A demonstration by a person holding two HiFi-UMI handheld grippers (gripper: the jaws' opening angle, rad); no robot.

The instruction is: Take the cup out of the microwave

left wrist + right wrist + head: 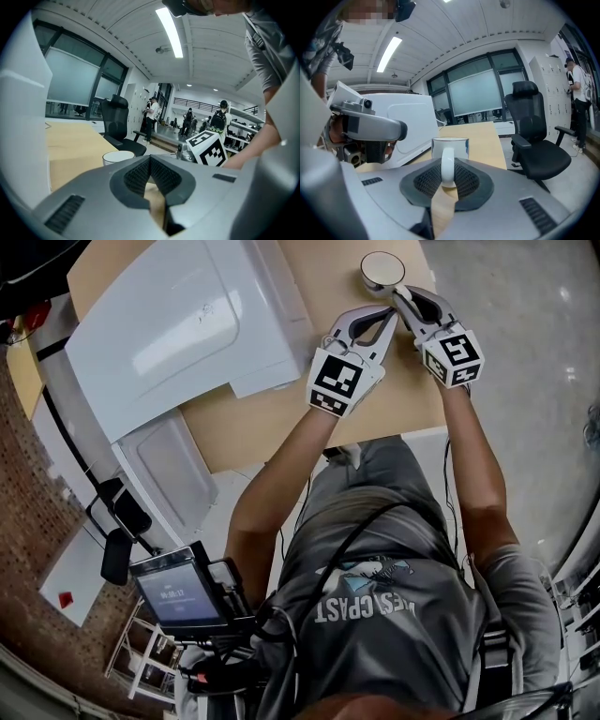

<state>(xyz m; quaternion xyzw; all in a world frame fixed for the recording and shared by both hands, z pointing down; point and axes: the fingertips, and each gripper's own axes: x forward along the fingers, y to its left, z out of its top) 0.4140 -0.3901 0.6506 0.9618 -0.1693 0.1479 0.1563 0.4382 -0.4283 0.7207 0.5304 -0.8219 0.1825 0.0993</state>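
Cup (382, 269) sits top centre of head view, out of the microwave (178, 334), prob on the table (262, 427). Right gripper (400, 293) clamped on its handle; left gripper (387, 315) jaws together, empty. To do: just release.

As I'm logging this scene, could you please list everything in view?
Cup: one, white, at the table's far end.
Microwave: one, white, on the table at left, door open.
Table: one, light wood, in front of the person.
Chair: one, black, beyond the table.
Screen: one, dark, lower left of the head view.
Bystanders: several, far back in the room.
Left gripper: one, grey, shut, empty.
Right gripper: one, grey, shut on the cup's handle.
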